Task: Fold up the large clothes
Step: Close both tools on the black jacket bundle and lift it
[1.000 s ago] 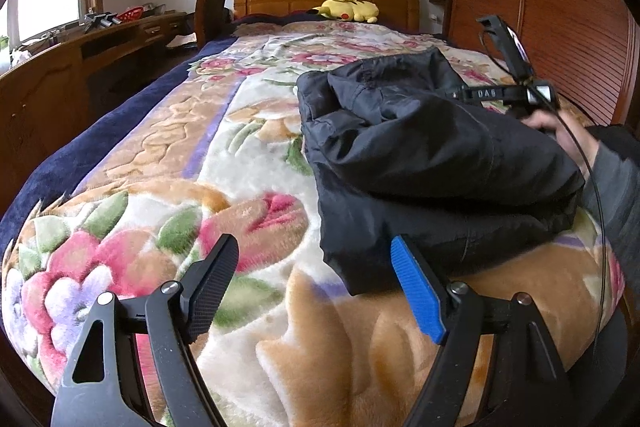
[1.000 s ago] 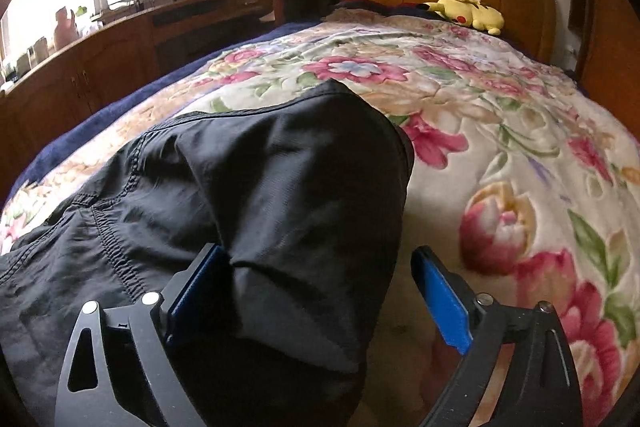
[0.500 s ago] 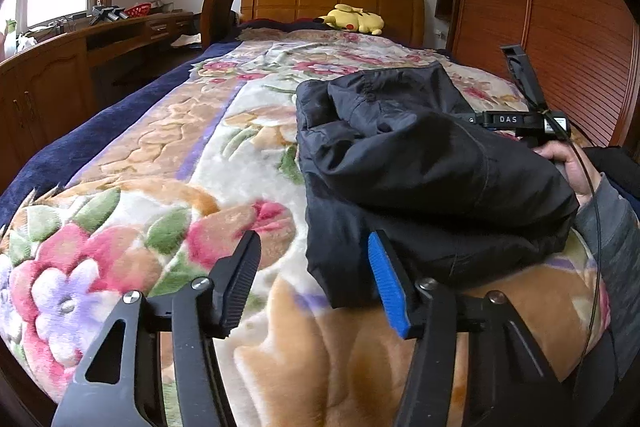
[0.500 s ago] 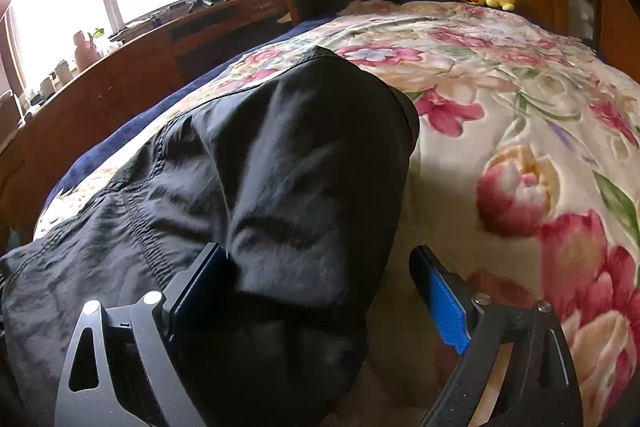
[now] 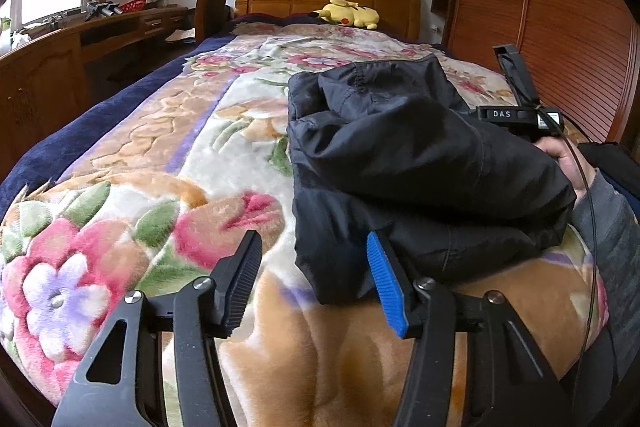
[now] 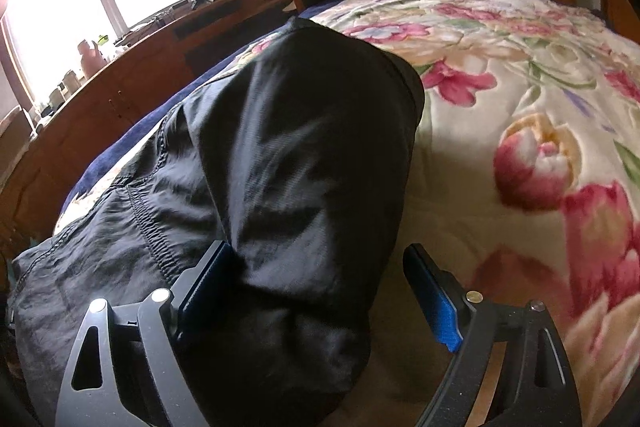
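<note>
Left gripper (image 5: pixel 316 279) is closing, half-open, nothing gripped, nearing black jacket (image 5: pixel 400 163) corner. Right gripper (image 6: pixel 316 291) is gaping, straddling folded sleeve, apparently unclamped. Next: pinching the hem.

I see a black garment (image 5: pixel 408 163) on a cream blanket (image 5: pixel 160 211) patterned with pink, purple and orange flowers, navy at its edge; a yellow plush toy (image 5: pixel 348 14) beyond.
</note>
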